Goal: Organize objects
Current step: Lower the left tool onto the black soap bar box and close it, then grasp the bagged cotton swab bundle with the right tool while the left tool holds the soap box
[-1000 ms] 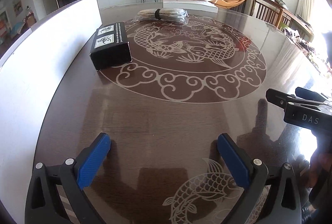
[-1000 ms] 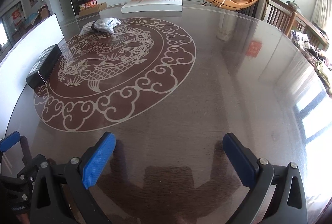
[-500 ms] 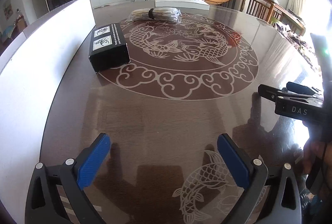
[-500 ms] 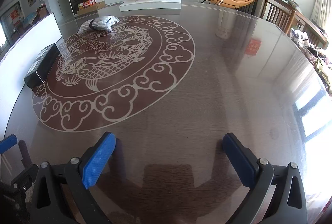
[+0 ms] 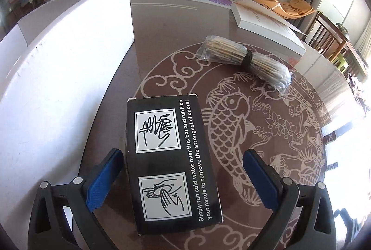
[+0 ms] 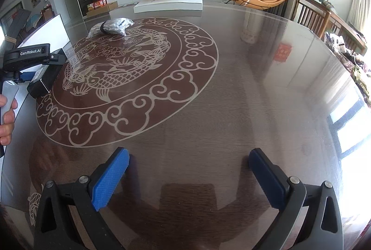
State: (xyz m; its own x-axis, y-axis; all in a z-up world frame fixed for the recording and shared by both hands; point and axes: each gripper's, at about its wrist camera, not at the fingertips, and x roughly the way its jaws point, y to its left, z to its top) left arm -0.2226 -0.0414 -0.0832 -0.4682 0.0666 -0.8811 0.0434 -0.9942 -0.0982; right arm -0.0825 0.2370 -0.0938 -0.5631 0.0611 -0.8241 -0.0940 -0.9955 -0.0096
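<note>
Left gripper [image 5: 180, 178], jaws spread, straddles the black box [image 5: 172, 161] at table [image 5: 176, 27] centre; wrapped stick bundle [image 5: 245, 59] at one o'clock. Box likely light, stiff: grip its long sides. Right gripper [image 6: 187, 178] open, empty.

Left hand-held gripper [image 5: 183, 177] moved forward, wide-spread fingers now straddling black box [image 5: 171, 161], previously far off

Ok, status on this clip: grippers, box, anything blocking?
Left gripper open, fingers astride black box, not clamped. Right gripper open, empty, over bare table. Wrapped bundle beyond box, clear of it.
</note>
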